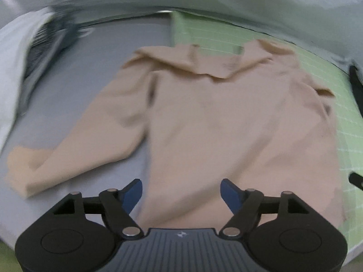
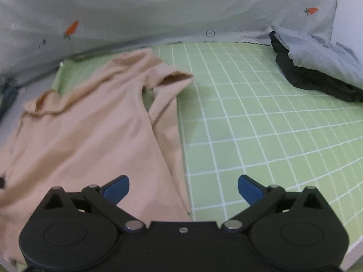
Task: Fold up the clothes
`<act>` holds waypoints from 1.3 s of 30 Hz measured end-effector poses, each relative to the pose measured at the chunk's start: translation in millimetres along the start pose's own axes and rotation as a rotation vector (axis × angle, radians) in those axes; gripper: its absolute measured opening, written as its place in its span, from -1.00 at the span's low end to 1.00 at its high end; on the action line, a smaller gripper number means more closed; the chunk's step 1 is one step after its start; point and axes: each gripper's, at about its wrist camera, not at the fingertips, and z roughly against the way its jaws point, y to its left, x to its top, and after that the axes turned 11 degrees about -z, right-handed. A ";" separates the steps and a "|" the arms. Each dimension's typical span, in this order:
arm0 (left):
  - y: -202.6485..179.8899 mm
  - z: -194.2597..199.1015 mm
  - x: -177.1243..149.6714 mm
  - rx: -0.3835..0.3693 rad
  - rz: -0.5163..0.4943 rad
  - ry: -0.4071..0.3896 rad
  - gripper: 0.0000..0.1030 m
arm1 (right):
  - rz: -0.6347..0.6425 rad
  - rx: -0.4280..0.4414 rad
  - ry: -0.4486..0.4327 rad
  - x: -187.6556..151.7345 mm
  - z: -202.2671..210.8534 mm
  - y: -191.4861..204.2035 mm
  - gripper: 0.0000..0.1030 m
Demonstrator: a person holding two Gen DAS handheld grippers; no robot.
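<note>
Beige top [image 1: 226, 122] lies spread flat (sleeves out).

Black linkage grippers, blue fingers [image 1: 133, 192], silver pivot screws.

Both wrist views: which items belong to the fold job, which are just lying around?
Job:
- beige top, spread flat, unfolded
- left gripper, open, empty
- right gripper, open, empty

Lying about:
- green grid mat, partly under the top
- black garment, with a grey garment on it
- carrot-print cloth behind
</note>
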 end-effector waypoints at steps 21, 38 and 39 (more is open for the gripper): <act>-63.2 -43.3 21.0 0.060 -0.062 0.128 0.50 | 0.066 0.142 0.108 47.0 -77.4 -16.8 0.13; -69.2 -52.4 13.1 0.126 0.042 0.176 0.68 | 0.255 0.103 -0.051 84.6 -69.0 -41.1 -0.97; -68.8 -52.5 12.9 0.126 0.053 0.178 0.71 | 0.264 0.063 -0.083 88.3 -65.6 -46.7 -0.97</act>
